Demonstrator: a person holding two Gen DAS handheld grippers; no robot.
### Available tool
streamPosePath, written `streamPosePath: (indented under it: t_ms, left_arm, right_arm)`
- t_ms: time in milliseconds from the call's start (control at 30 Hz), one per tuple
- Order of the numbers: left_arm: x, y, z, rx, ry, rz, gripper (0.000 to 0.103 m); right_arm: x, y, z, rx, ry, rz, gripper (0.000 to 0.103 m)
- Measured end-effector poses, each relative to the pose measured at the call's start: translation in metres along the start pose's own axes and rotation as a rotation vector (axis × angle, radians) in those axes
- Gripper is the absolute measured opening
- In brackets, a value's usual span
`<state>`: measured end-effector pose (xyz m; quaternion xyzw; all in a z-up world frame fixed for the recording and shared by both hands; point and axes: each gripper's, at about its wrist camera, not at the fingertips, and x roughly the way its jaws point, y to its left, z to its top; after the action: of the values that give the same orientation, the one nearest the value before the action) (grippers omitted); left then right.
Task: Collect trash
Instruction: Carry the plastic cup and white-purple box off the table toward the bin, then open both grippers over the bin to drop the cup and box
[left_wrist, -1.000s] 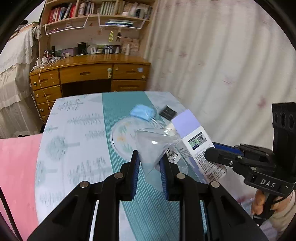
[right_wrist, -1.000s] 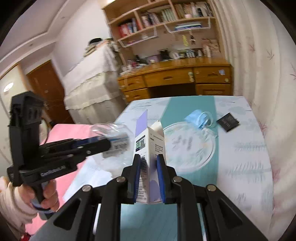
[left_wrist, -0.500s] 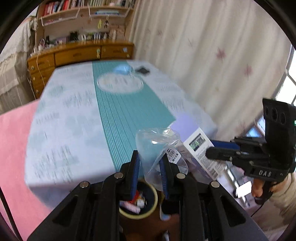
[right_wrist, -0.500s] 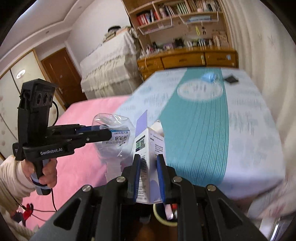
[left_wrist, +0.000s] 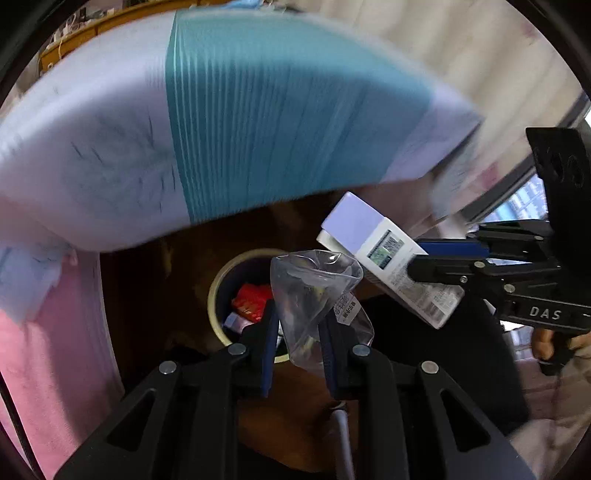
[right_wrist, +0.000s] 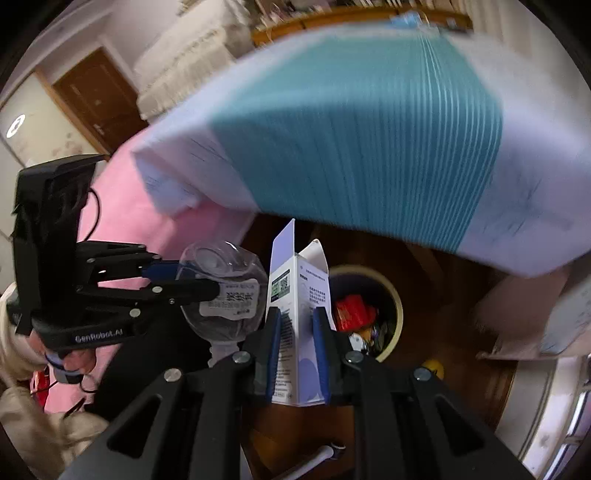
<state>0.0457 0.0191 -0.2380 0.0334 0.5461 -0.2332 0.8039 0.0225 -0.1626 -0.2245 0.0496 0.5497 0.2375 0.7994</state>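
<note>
My left gripper (left_wrist: 297, 325) is shut on a crumpled clear plastic cup (left_wrist: 310, 284) with a white label. It hangs just above a round cream-rimmed trash bin (left_wrist: 214, 295) on the floor, which holds red wrappers (left_wrist: 251, 299). My right gripper (right_wrist: 295, 317) is shut on a white and lilac carton (right_wrist: 295, 288), held upright just left of the bin (right_wrist: 397, 306). In the left wrist view the right gripper (left_wrist: 417, 266) holds the carton (left_wrist: 384, 254) to the right of the bin. The left gripper (right_wrist: 207, 286) and cup (right_wrist: 221, 266) are close beside the carton.
A teal and white striped cover (left_wrist: 258, 110) overhangs just beyond the bin. A pink sheet (left_wrist: 44, 332) hangs at the left. Brown wooden floor (right_wrist: 461, 314) surrounds the bin, with a small yellow object (right_wrist: 432, 365) near it. A hand (right_wrist: 74, 358) grips the left tool.
Both grippers have come down from over the striped cover to below its edge and tilted downward. The trash bin has come into view beneath them. Both grips are unchanged.
</note>
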Motion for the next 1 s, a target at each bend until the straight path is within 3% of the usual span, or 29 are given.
streamPosePath:
  t_ms: [300,533,600,633,667,733,1000]
  left_arm:
    - [0.117,0.023,-0.009,-0.075,0.102,0.083,0.019]
    - [0.163,0.045,-0.01,-0.162,0.152,0.078,0.02]
    - [0.171,0.049,-0.01,-0.166,0.17,0.078,0.027]
    - [0.175,0.051,-0.01,-0.172,0.185,0.074,0.037]
    - [0.177,0.052,-0.011,-0.175,0.191,0.078,0.051]
    - [0.182,0.053,-0.014,-0.179,0.197,0.098,0.069]
    - [0.188,0.063,-0.017,-0.229,0.21,0.109,0.071]
  right_arm:
    - [0.121,-0.065,-0.017,0.252,0.079,-0.017,0.017]
    - [0.176,-0.098,-0.025,0.418,0.105,-0.024,0.02]
    - [0.187,-0.111,-0.032,0.473,0.134,-0.028,0.036]
    - [0.19,-0.113,-0.032,0.489,0.136,-0.03,0.048]
    - [0.192,-0.116,-0.033,0.506,0.138,-0.026,0.051]
    - [0.194,-0.116,-0.034,0.511,0.144,-0.027,0.051]
    - [0.208,-0.107,-0.037,0.432,0.18,-0.098,0.051]
